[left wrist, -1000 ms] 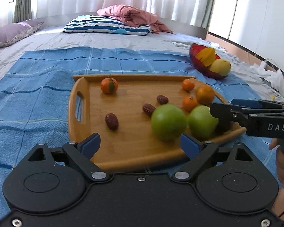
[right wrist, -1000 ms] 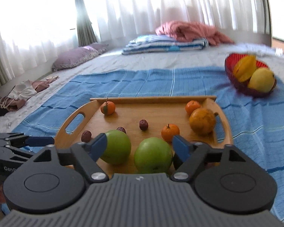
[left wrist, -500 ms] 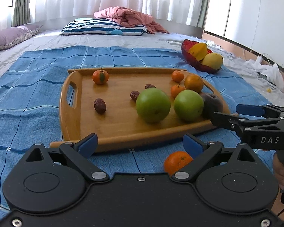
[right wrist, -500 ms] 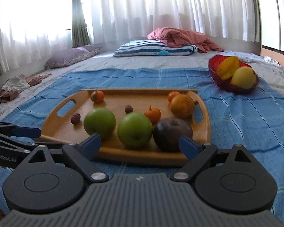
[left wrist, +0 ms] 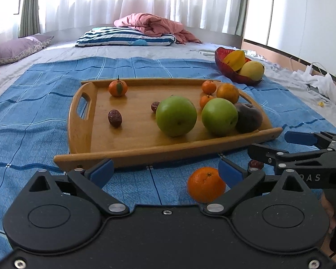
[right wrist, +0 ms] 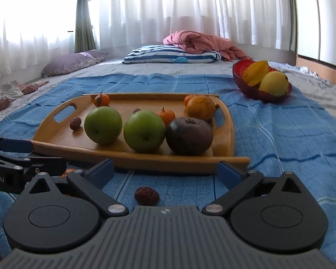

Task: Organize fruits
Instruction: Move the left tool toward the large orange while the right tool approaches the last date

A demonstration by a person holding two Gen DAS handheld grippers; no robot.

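Observation:
A wooden tray (left wrist: 132,148) (right wrist: 181,161) on a blue blanket holds two green apples (left wrist: 176,119) (right wrist: 103,125), a dark purple fruit (left wrist: 248,117) (right wrist: 189,135), several oranges and dates. My left gripper (left wrist: 165,170) is open in front of the tray; a loose orange (left wrist: 206,184) lies on the blanket by its right finger. My right gripper (right wrist: 165,170) is open and empty; a loose date (right wrist: 146,196) lies between its fingers. The right gripper also shows in the left wrist view (left wrist: 286,144).
A red bowl (left wrist: 229,71) (right wrist: 253,89) with yellow fruit stands at the back right on the blanket (left wrist: 33,116). Pillows and a pink quilt (left wrist: 152,25) lie at the far end. White cloth (left wrist: 322,83) lies at the right.
Both grippers have pulled back from over the tray to the blanket in front of it. The loose orange and the loose date have come into view.

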